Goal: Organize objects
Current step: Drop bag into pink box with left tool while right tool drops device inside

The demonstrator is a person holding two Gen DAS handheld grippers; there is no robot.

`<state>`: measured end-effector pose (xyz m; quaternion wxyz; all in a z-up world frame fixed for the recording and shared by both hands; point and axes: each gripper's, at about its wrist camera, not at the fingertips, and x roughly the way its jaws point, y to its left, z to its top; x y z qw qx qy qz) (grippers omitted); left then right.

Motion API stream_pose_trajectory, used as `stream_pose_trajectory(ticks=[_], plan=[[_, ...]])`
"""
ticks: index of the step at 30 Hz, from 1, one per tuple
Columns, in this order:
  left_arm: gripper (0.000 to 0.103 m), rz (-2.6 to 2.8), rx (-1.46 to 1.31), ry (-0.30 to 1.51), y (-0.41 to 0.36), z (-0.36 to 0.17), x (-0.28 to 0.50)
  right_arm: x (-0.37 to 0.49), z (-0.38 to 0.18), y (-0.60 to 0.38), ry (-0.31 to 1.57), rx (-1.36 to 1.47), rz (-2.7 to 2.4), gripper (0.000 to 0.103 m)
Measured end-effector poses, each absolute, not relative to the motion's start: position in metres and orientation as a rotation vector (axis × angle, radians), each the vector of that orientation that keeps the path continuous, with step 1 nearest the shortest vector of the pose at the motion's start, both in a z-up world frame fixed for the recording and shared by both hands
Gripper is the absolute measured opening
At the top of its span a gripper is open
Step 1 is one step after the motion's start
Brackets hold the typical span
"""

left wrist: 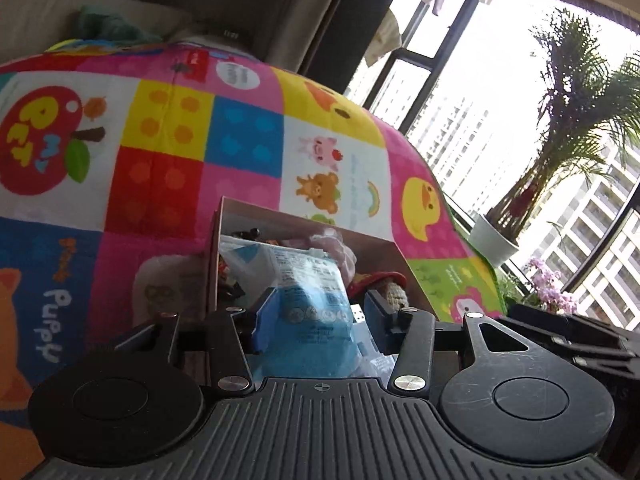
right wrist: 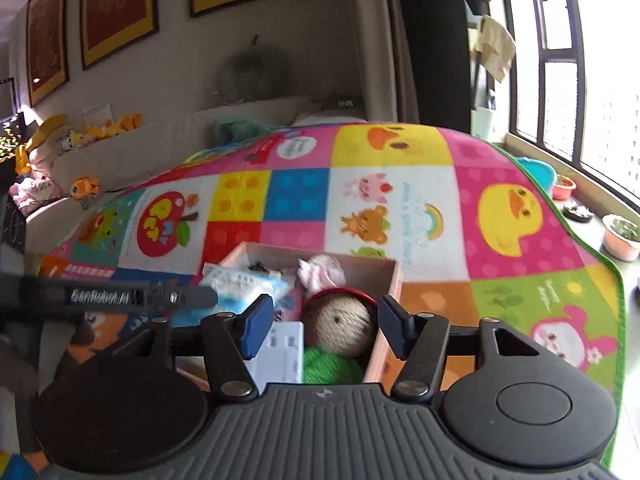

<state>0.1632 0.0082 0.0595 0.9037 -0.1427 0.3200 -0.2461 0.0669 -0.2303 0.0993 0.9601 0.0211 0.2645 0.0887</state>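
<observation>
Mostly cluttered: a cardboard box sits on the colourful play mat, packed with small items.

Left gripper: a blue-and-white plastic packet stands between the fingers. The left pad looks against the packet's edge, but a gap shows by the right pad, so I cannot tell whether it is gripped or just sitting between them. The packet's lower part is hidden behind the gripper body, and its print is too blurred to read.

Right gripper: fingers spread apart, nothing pinched. Below the gap, in the box, lies a knitted doll with a tan head and red cap; the green yarn beneath it is partly cut off by the gripper body. A white flat item lies beside the doll, half hidden by the left finger; what it is I cannot tell. A pink fabric thing sits at the back of the box, blurred.

In the right wrist view, the other gripper's black arm enters from the left, over the blue-and-white packet at the box's left rim.

From the left wrist view, the box interior is mostly blocked by the packet; only the doll's red cap peeks out to its right. The near wall of the box is out of sight in both views.
</observation>
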Motion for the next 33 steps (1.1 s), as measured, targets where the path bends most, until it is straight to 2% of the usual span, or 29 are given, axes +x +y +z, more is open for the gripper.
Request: stream_pose_trajectory(ticks=[4, 5, 10, 17, 18, 20, 21, 23, 29, 33], plan=[[0.050, -0.520, -0.321, 0.679, 0.006, 0.056, 0.170, 0.057, 0.081, -0.240, 0.601, 0.012, 0.170, 0.060], [0.047, -0.532, -0.346, 0.678, 0.011, 0.059, 0.166, 0.054, 0.077, -0.240, 0.611, -0.001, 0.170, 0.060], [0.047, -0.462, -0.342, 0.570, 0.052, 0.088, 0.127, 0.042, 0.057, -0.232, 0.644, -0.070, 0.210, 0.062], [0.047, -0.349, -0.193, 0.783, 0.048, 0.054, 0.131, 0.052, 0.037, -0.203, 0.679, -0.131, 0.223, 0.062], [0.053, -0.334, -0.189, 0.793, 0.047, 0.047, 0.134, 0.054, 0.035, -0.201, 0.684, -0.138, 0.214, 0.062], [0.058, -0.277, -0.205, 0.802, 0.050, 0.039, 0.143, 0.057, 0.031, -0.199, 0.704, -0.146, 0.212, 0.062], [0.071, -0.238, -0.219, 0.813, 0.054, 0.036, 0.148, 0.059, 0.029, -0.196, 0.711, -0.149, 0.208, 0.062], [0.087, -0.192, -0.236, 0.825, 0.063, 0.032, 0.152, 0.061, 0.028, -0.190, 0.707, -0.157, 0.198, 0.062], [0.097, -0.118, -0.224, 0.784, 0.084, 0.031, 0.143, 0.077, 0.026, -0.169, 0.680, -0.171, 0.215, 0.063], [0.101, -0.102, -0.255, 0.777, 0.097, 0.028, 0.146, 0.081, 0.024, -0.153, 0.659, -0.223, 0.219, 0.063]])
